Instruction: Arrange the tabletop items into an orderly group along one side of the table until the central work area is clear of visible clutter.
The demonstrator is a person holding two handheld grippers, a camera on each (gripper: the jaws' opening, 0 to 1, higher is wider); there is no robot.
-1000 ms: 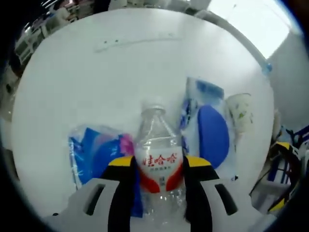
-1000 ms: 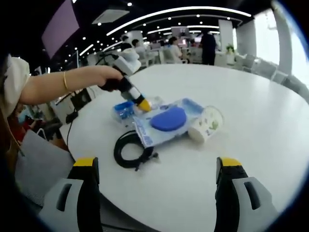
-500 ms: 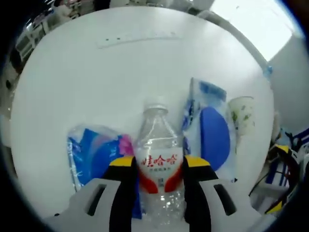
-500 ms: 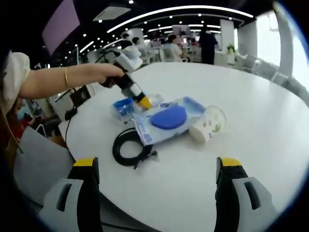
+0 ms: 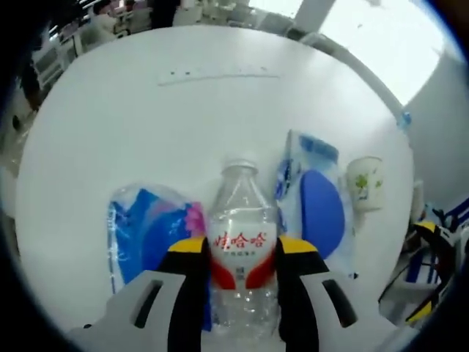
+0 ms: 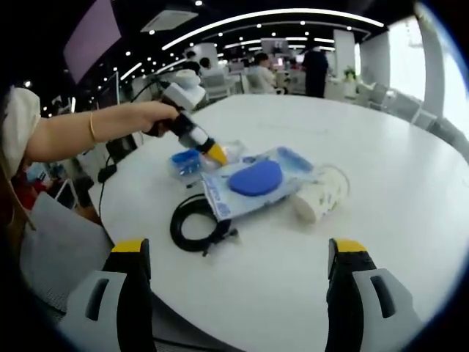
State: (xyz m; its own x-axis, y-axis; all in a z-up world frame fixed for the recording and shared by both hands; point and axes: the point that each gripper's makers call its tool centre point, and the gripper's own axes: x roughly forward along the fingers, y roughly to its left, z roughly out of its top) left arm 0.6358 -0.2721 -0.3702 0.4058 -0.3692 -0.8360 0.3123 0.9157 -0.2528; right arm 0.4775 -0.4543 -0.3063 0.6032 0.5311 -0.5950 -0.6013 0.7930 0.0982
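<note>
Beside the blue pack (image 6: 255, 181), the cup (image 6: 319, 195) has tipped (bottle (image 5: 242, 253) unmoved).

We are in what looks like a large open-plan office or canteen hall. Beyond our round white table (image 6: 410, 191) we see rows of small ceiling spotlights (image 6: 183, 37) and long curved light strips (image 6: 278, 15) overhead, with people (image 6: 316, 70) standing and sitting among more white tables and chairs (image 6: 381, 94) behind it. To the right of the table bright daylight comes through tall windows (image 6: 399, 51).
</note>
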